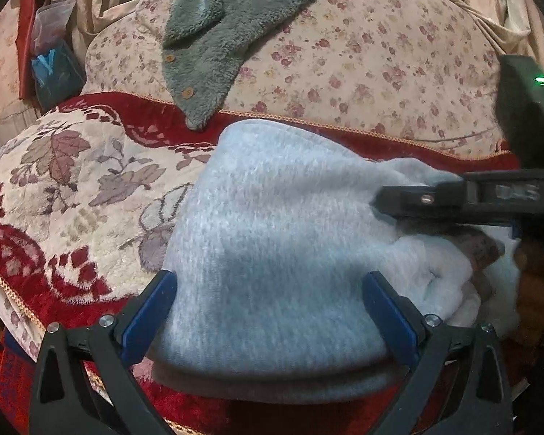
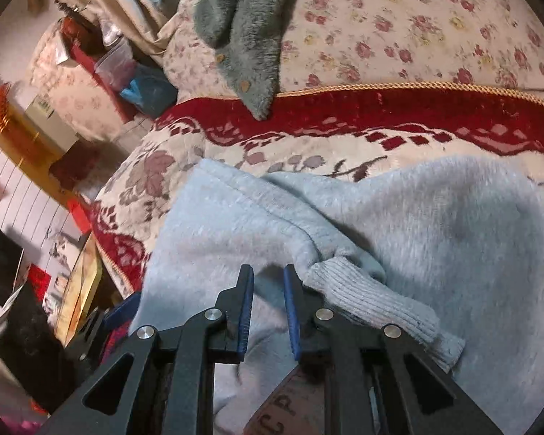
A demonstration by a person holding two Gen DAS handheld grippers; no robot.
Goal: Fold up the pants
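The left gripper [image 1: 270, 311] stands spread wide, its blue pads astride a fold of the light grey pants [image 1: 272, 239] without pressing it. The right gripper [image 2: 269, 311] has its jaws drawn nearly together over the same fleece, nothing pinched between them, a ribbed cuff [image 2: 373, 308] just beside. The pants lie bunched on a red floral blanket [image 1: 72, 181].
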